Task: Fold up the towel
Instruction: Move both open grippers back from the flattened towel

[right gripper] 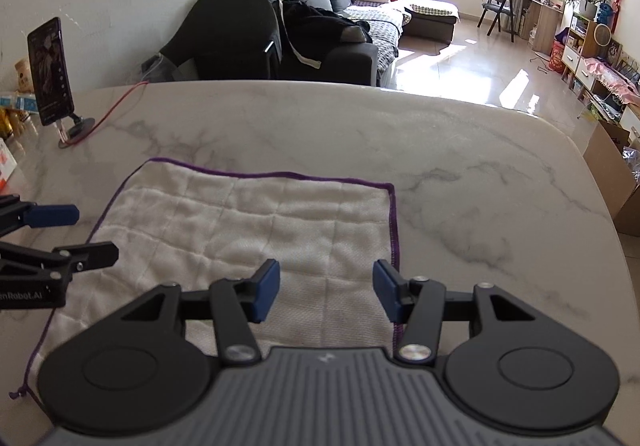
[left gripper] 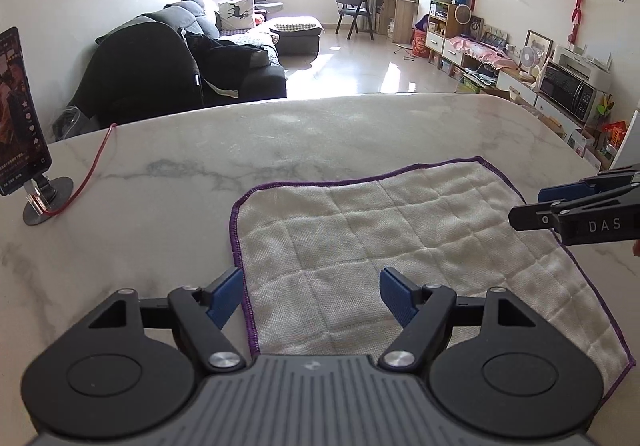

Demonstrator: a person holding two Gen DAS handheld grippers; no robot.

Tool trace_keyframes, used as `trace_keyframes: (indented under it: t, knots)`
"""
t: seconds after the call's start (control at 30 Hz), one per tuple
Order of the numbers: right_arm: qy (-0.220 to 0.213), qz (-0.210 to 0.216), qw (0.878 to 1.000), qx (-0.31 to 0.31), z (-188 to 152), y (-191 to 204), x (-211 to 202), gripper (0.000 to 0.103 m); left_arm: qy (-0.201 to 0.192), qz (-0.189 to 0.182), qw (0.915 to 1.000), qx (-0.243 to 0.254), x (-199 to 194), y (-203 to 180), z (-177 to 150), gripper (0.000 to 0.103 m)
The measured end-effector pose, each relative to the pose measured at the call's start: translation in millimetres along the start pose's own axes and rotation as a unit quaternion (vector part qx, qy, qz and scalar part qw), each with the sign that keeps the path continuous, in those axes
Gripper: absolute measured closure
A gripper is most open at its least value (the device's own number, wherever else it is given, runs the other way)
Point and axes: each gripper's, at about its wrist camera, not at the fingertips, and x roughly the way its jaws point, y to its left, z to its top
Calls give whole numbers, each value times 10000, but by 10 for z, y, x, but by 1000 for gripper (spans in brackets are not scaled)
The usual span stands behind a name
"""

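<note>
A white quilted towel (left gripper: 400,238) with purple stitched edging lies flat on the marble table (left gripper: 200,150). My left gripper (left gripper: 312,294) is open above the towel's near left part, its left blue pad just outside the left hem. The right gripper's fingers (left gripper: 536,210) reach in from the right edge over the towel's right side. In the right wrist view the towel (right gripper: 248,230) spreads ahead, and my right gripper (right gripper: 326,290) is open over its near right corner, the right pad at the right hem. The left gripper's fingers (right gripper: 72,234) show at the left, apart, holding nothing.
A phone on a stand (left gripper: 20,118) with a red cable (left gripper: 92,170) stands at the table's far left. Boxes and packets (right gripper: 12,114) crowd the left edge in the right wrist view. Beyond the table are a dark sofa (left gripper: 180,58), a chair and shelves.
</note>
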Motion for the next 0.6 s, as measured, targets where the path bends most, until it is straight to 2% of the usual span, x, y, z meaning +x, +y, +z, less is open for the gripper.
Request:
trace_keyframes:
  t: [0.3, 0.53, 0.6]
  knots:
    - [126, 124, 9998, 54, -289, 128, -142, 49, -76, -329, 9990, -277, -236, -60, -215, 28]
    - [56, 355, 9993, -98, -466, 371, -288, 57, -161, -1124, 9933, -195, -384, -313, -341, 29]
    - [67, 370, 9991, -217, -541, 440, -317, 63, -102, -1184, 9928, -178, -387, -343, -405, 36]
